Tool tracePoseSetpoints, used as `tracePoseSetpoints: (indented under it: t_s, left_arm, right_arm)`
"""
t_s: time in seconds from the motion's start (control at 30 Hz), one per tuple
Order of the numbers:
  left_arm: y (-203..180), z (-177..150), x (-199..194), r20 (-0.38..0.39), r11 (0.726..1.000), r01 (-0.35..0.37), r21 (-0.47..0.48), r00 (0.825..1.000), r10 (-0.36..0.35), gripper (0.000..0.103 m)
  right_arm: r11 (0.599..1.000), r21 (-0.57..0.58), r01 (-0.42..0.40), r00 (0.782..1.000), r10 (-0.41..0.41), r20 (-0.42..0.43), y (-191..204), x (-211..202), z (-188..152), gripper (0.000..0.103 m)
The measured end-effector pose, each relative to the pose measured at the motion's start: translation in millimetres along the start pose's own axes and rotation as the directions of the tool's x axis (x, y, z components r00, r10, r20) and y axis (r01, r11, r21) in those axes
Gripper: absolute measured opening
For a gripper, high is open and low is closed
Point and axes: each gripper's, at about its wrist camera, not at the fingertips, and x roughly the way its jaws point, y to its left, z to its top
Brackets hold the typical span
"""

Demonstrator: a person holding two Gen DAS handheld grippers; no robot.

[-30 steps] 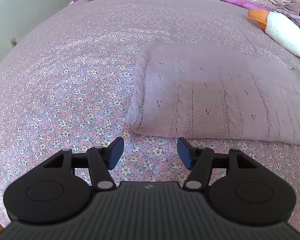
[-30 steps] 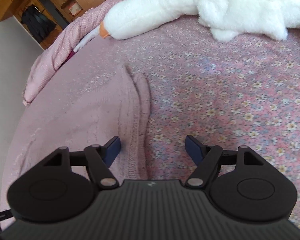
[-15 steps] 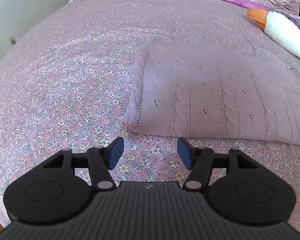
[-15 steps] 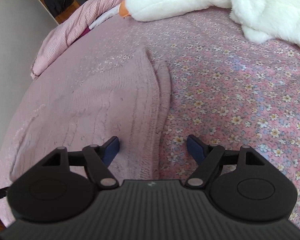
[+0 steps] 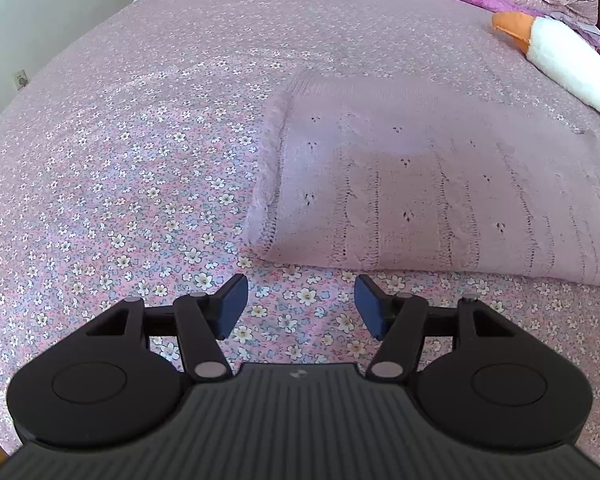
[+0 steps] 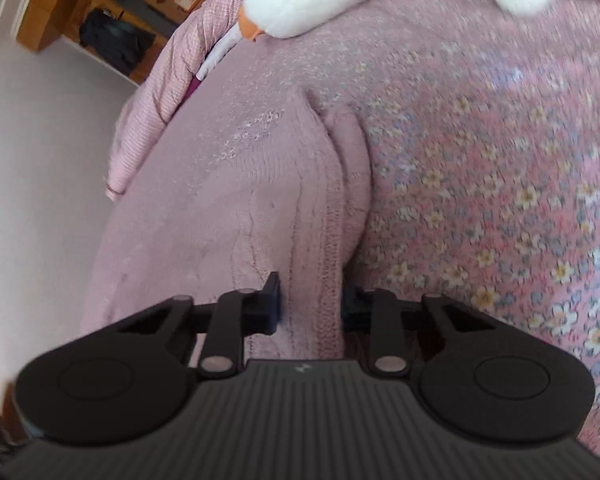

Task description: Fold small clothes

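A bed in a pink floral sheet [image 5: 112,184] fills both views. On it a folded pink knit sweater [image 5: 432,200] lies flat, just ahead and to the right of the left gripper [image 5: 298,306], whose jaws stand wide apart over bare sheet, holding nothing. A white plush goose [image 5: 568,68] lies far ahead to its right. The right gripper [image 6: 310,300] has its jaws drawn in around the sweater's ribbed edge, pinching the fabric.
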Motion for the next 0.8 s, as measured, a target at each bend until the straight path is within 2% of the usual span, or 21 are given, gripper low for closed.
tracePoseSetpoints:
  t_s: [0.47, 0.7, 0.8]
  left_arm:
    - [-2, 0, 1, -0.006, 1.000, -0.018, 0.014, 1.000, 0.018, 0.067]
    - [-9, 0, 3, -0.011, 0.999, -0.023, 0.036, 1.000, 0.023, 0.067]
    - [-11, 1, 4, -0.013, 0.999, -0.027, 0.041, 1.000, 0.028, 0.067]
  right_arm:
    - [0.999, 0.003, -0.046, 0.997, 0.046, -0.055, -6, 5, 6, 0.032]
    - [0.994, 0.010, -0.106, 0.994, 0.106, -0.012, -10, 7, 1, 0.038]
    - [0.994, -0.025, -0.103, 0.995, 0.103, -0.004, -7, 7, -1, 0.039]
